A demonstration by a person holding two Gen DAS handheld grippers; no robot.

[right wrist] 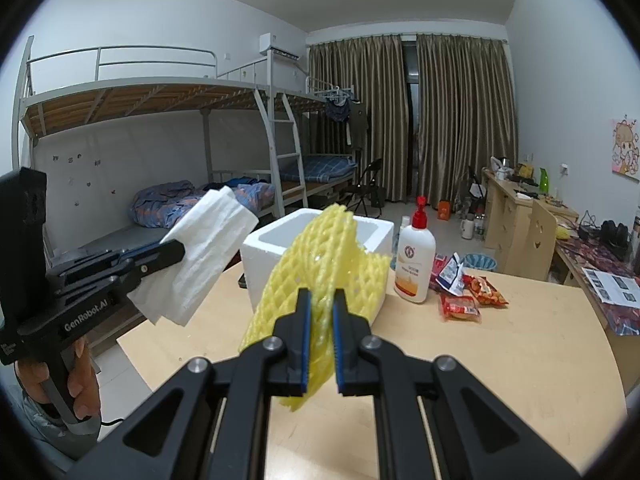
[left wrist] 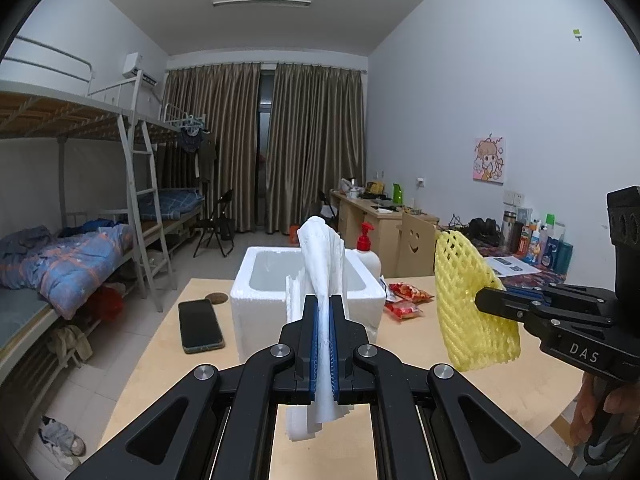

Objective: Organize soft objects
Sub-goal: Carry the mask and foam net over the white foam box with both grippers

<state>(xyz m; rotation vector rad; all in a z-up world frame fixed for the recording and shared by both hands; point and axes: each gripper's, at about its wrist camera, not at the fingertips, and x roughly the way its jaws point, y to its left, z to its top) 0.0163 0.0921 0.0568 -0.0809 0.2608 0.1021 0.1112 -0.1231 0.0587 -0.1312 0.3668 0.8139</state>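
Observation:
My left gripper (left wrist: 324, 304) is shut on a white foam sheet (left wrist: 322, 264) and holds it up above the table, in front of a white styrofoam box (left wrist: 256, 300). My right gripper (right wrist: 320, 300) is shut on a yellow foam net sleeve (right wrist: 320, 256) and holds it up to the right of the box (right wrist: 264, 264). The left wrist view shows the right gripper (left wrist: 486, 300) with the yellow net (left wrist: 464, 296). The right wrist view shows the left gripper (right wrist: 176, 252) with the white sheet (right wrist: 204, 256). The box is open at the top; its inside looks empty.
On the wooden table (left wrist: 520, 384) lie a black phone (left wrist: 199, 326), a white bottle with a red pump (right wrist: 415, 264) and red snack packets (right wrist: 460, 306). Bunk beds (left wrist: 80, 248) stand to the left. Cluttered desks (left wrist: 520, 252) stand to the right.

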